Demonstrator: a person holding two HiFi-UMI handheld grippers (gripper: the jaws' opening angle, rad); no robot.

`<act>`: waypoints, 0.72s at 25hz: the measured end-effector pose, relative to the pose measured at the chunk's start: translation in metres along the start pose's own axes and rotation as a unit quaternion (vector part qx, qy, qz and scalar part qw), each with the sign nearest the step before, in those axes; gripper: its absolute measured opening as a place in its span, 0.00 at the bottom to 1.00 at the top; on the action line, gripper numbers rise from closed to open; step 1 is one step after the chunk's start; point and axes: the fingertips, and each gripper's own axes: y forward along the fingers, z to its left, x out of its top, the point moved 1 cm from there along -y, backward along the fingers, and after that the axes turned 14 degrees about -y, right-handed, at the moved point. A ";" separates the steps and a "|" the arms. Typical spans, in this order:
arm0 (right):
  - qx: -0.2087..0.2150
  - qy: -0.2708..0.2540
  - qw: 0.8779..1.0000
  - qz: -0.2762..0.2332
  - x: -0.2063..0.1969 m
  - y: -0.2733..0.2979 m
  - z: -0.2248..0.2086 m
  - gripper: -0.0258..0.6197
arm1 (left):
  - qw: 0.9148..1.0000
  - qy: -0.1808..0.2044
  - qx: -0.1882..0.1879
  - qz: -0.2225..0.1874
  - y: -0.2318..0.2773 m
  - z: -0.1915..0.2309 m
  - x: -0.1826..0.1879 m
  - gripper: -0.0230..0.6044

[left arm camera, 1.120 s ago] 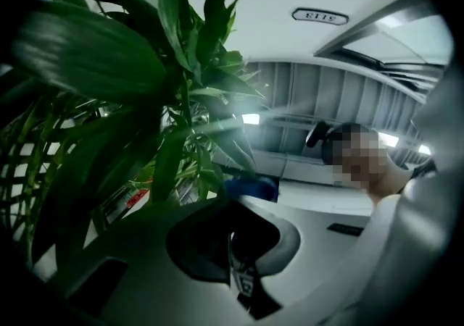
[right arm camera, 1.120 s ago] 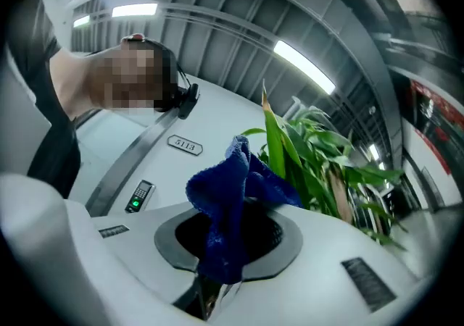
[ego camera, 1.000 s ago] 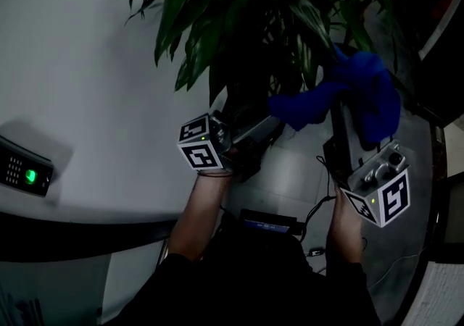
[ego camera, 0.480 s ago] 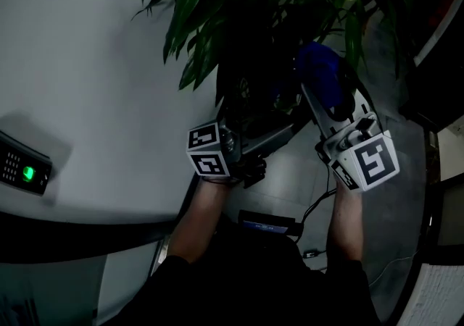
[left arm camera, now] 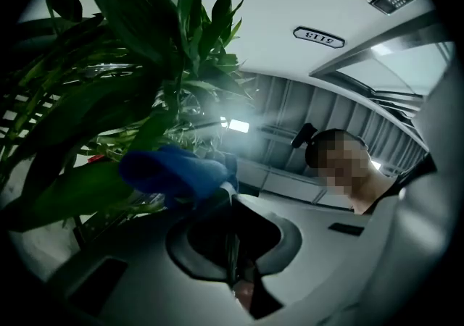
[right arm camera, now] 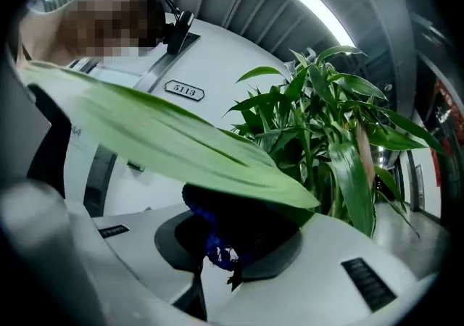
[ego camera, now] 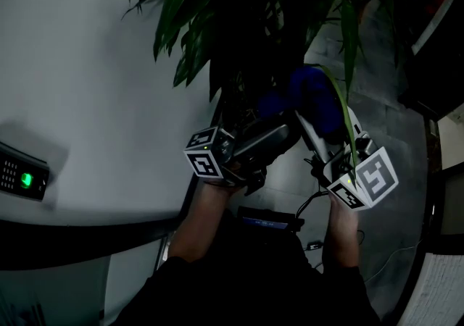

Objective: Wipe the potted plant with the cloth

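The potted plant (ego camera: 246, 6) fills the top of the head view with dark green leaves. My right gripper (ego camera: 308, 116) is shut on the blue cloth (ego camera: 317, 96), which is bunched at its tips right beside the plant's stems. One long leaf (ego camera: 346, 122) lies along the top of this gripper. In the right gripper view that leaf (right arm camera: 167, 136) crosses just above the cloth (right arm camera: 225, 234). My left gripper (ego camera: 290, 129) points at the cloth (left arm camera: 170, 172) from the left. Its jaws have just eased a trace apart but still stand closed, with a thin dark strip in the seam that I cannot identify.
A white wall (ego camera: 87, 64) runs along the left, with a keypad (ego camera: 25, 178) showing a green light. A number plate (left arm camera: 317, 35) hangs on it. Grey floor tiles (ego camera: 384, 100) lie to the right of the plant. A black device with a cable (ego camera: 268, 222) hangs at the person's waist.
The right gripper has come down and left with the cloth, from the plant's right side to under the long leaf. The cloth hung loose before and is bunched now. The left gripper shifted slightly.
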 end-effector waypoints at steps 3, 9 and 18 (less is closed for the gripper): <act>0.006 0.007 1.000 0.011 -0.002 -0.006 0.002 0.18 | 1.000 0.013 0.003 0.011 -0.002 -0.001 -0.006 0.07; -0.032 -0.007 0.999 -0.028 0.035 -0.013 -0.028 0.18 | 0.992 0.091 0.054 0.069 -0.002 0.011 -0.018 0.05; 0.004 -0.031 0.997 0.070 0.008 0.018 -0.016 0.18 | 0.990 0.111 0.044 0.070 0.002 0.007 -0.018 0.05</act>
